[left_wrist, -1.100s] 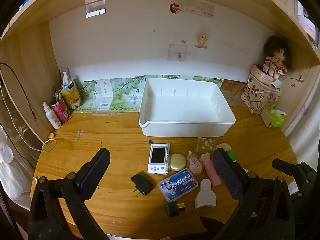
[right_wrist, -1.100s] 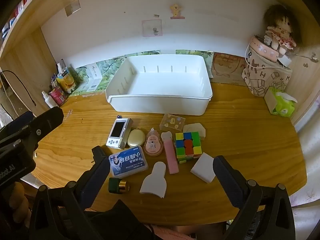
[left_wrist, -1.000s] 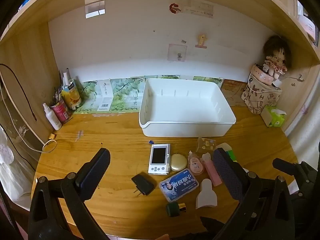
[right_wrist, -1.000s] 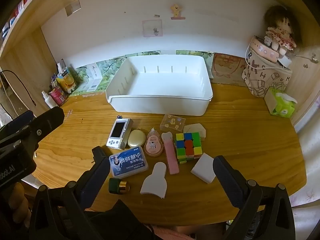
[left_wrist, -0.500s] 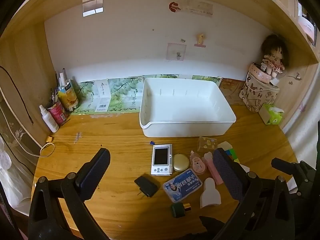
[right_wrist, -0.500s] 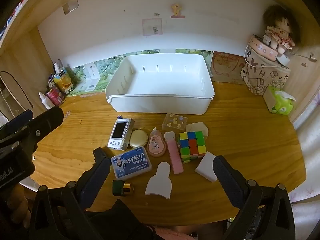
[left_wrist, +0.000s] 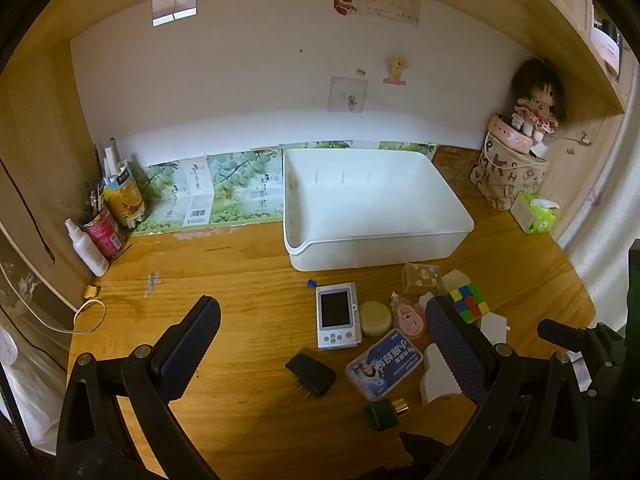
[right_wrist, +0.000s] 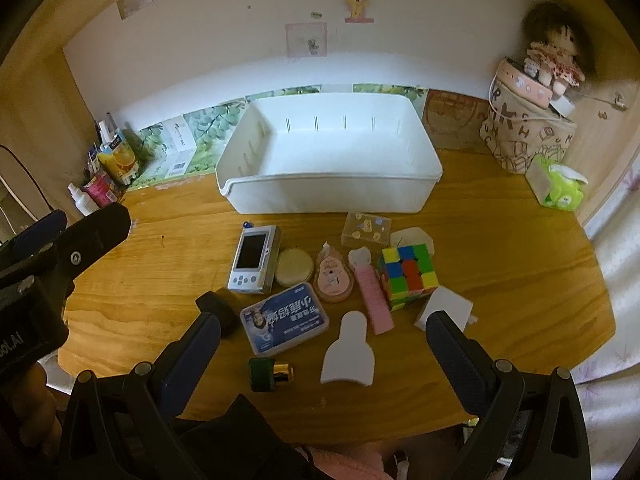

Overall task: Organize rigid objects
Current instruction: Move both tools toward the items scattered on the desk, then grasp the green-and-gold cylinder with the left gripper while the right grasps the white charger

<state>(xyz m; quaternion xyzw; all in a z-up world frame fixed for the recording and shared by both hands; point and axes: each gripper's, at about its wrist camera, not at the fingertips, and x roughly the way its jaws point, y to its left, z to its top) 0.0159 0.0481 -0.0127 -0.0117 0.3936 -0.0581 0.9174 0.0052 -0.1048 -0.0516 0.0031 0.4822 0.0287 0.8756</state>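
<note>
The blue tin on the table carries large white Chinese characters across its lid, seen upside down in the right wrist view; the individual characters are not resolved with certainty. The fabric basket at the back right is printed with scattered capital letters, among them R, H, C, D and U. The carton against the back wall bears a barcode and vertical Chinese print too small to read, and the left gripper body shows the partial marking "oot.AI".

left claw spread, holding nothing | white bin seemingly bare | black plug between fingers
</note>
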